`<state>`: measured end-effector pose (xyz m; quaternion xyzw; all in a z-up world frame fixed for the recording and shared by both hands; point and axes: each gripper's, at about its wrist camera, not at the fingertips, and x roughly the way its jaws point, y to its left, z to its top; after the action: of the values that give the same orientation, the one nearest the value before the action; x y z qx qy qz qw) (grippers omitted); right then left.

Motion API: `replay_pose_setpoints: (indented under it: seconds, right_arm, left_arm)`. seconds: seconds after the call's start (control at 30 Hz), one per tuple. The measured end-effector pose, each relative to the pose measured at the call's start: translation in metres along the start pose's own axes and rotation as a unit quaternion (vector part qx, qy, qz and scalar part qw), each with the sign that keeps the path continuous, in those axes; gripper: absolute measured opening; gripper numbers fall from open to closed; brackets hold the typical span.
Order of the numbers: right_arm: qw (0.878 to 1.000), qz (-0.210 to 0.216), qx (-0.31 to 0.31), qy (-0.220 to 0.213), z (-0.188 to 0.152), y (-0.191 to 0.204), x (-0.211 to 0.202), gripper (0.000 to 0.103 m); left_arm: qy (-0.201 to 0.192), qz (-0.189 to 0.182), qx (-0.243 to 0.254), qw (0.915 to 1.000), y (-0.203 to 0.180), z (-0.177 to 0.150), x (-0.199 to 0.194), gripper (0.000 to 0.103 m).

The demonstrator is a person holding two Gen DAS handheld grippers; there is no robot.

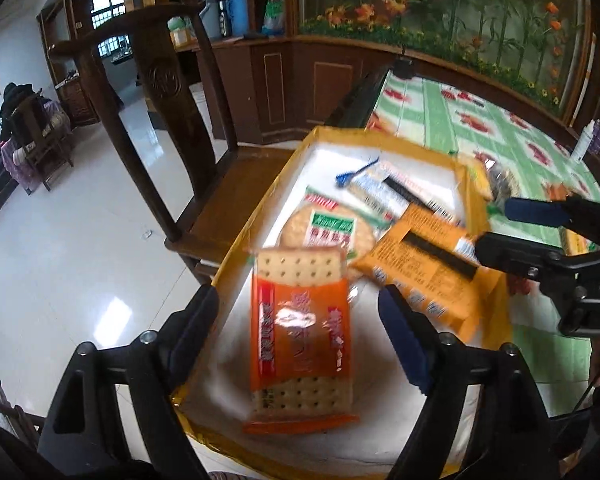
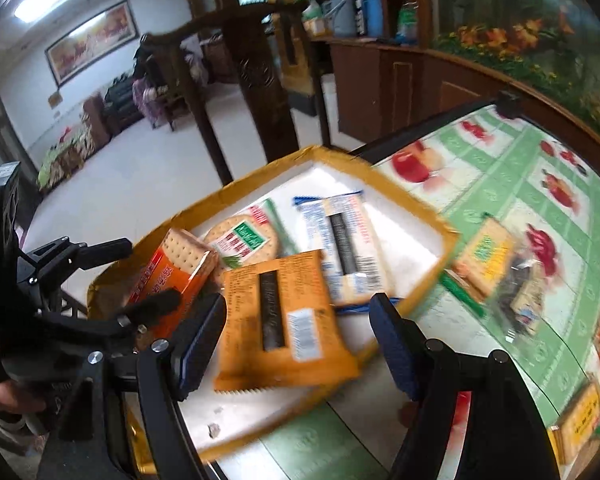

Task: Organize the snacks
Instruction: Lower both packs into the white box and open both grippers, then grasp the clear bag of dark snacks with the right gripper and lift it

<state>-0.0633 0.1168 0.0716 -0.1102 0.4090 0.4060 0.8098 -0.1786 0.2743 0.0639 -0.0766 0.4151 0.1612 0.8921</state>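
Note:
A shallow yellow-rimmed box (image 1: 284, 168) (image 2: 236, 186) with a white floor sits at the table's corner. In it lie an orange cracker pack (image 1: 302, 336) (image 2: 172, 268), a round cracker pack (image 1: 320, 228) (image 2: 242, 238), an orange-yellow snack pack (image 1: 424, 268) (image 2: 284, 320) and a white-blue pack (image 1: 384, 190) (image 2: 340, 240). My left gripper (image 1: 296, 320) is open, its fingers either side of the orange cracker pack, which looks free. My right gripper (image 2: 296, 336) (image 1: 496, 224) is open over the orange-yellow pack at the box's right rim.
More snack packs (image 2: 496, 264) lie on the green fruit-print tablecloth (image 2: 520, 184) right of the box, some at the right edge (image 2: 580, 420). A dark wooden chair (image 1: 168, 120) stands beyond the box. A white spray bottle (image 1: 582, 140) stands at the table's far side.

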Motion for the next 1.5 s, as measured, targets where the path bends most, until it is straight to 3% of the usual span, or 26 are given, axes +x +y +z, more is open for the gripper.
replay_pose_setpoints:
  seconds: [0.23,0.47,0.8,1.2,1.5]
  right_arm:
    - [0.997,-0.043,0.056,-0.013,-0.02,-0.052,-0.032,0.079]
    - [0.988,-0.08,0.128,-0.02,-0.05,-0.109,-0.057,0.079]
    - [0.982,-0.082,0.168,-0.029,-0.055,-0.143,-0.061,0.079]
    - [0.982,-0.08,0.171,-0.007,-0.011,-0.162,-0.006,0.079]
    - [0.979,-0.073,0.189,0.021,-0.002,-0.177,0.029,0.078]
  left_arm:
    - [-0.001,-0.045,0.006,0.999,-0.031,0.017,-0.004,0.085]
    - [0.004,-0.086,0.042,0.9954,-0.087,0.04,-0.002,0.086]
    - [0.008,-0.092,0.074,0.993,-0.148,0.069,0.018,0.086]
    - [0.017,-0.096,0.065,0.9931,-0.143,0.085,0.031,0.086]
    - [0.025,-0.1,0.047,0.9936,-0.126,0.093,0.039,0.086]
